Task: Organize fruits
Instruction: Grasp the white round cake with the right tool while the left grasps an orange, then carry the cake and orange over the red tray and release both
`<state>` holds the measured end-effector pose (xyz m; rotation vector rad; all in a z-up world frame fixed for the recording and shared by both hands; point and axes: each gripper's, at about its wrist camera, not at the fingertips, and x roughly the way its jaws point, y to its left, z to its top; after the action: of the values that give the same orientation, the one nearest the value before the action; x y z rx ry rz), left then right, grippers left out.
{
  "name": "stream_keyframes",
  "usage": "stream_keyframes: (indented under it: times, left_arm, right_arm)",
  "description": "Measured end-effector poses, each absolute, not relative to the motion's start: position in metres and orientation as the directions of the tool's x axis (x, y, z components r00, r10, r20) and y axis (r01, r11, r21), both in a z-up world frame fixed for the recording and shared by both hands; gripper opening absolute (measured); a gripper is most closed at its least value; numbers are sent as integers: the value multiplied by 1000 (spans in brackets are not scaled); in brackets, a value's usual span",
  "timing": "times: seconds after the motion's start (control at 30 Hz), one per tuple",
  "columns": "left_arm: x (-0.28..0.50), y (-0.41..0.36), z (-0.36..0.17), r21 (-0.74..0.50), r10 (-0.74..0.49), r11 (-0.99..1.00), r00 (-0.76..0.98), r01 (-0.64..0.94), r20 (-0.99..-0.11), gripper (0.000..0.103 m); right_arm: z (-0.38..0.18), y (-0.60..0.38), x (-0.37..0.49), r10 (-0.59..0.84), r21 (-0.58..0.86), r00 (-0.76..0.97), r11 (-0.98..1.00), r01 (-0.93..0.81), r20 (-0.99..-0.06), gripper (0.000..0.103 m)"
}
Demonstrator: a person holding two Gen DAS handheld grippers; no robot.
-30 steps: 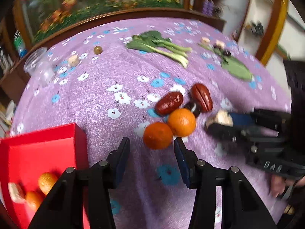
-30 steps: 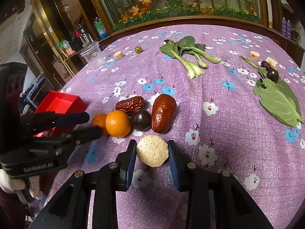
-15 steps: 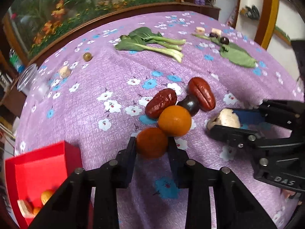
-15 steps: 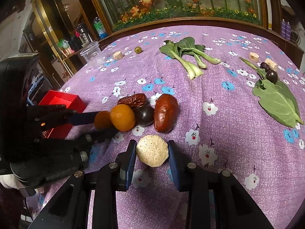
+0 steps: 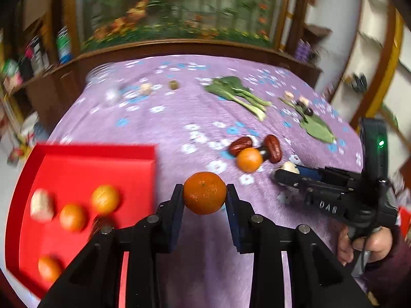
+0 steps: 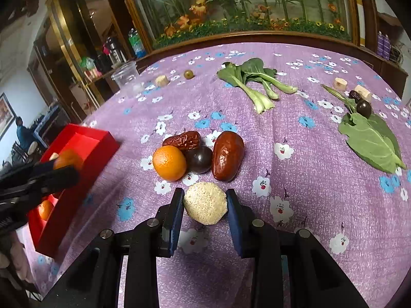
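Between the pads of the left gripper (image 5: 204, 192) sits a mandarin (image 5: 204, 193), pinched on both sides and lifted clear of the purple flowered tablecloth (image 5: 164, 128). Just to its left lies the red tray (image 5: 84, 164), which holds three more mandarins (image 5: 105, 199) and a pale round piece (image 5: 41, 205); that side of the left wrist view is blurred. From the right wrist view the same clamped mandarin shows beside the tray's near wall.

On the cloth ahead of the right gripper (image 6: 205, 202) a small cluster is left: one mandarin on the cloth (image 6: 169, 163), touching a dark plum (image 6: 199, 159), a wrinkled red date (image 6: 185, 140) behind them and a larger smooth red date (image 6: 227, 155) to the right. The right gripper's pads are closed on a pale, grainy round cake (image 6: 205, 202), which sits just in front of that cluster. A person's hand (image 5: 364, 246) grips its handle.

Farther back lie bok choy (image 6: 254, 82), a large green leaf (image 6: 370, 141) with another dark plum at its tip, a green olive-like fruit (image 6: 188, 74) and a clear plastic cup (image 6: 127, 75)
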<state>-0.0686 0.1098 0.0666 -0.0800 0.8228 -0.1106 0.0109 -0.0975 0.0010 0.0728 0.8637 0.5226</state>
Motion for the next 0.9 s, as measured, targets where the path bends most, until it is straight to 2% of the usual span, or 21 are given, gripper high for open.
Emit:
stream_keyframes:
  times: [0.37,0.6,0.9]
  left_arm:
    - [-144,220,64,-210,7,953,709,-219,-705,31]
    - [-168,251,53,-204,64,937,713,-283,-698,31]
    - [-175,275,43,-240,51,923,715,-300,-698,31]
  right_arm:
    - [41,-79,-25,489,253,545,856,-451,-681,35]
    - [73,-11,-48,548,219,504,792,-570,-668,36]
    - [53,82,-65,574,205,384,709,-675,-724,36]
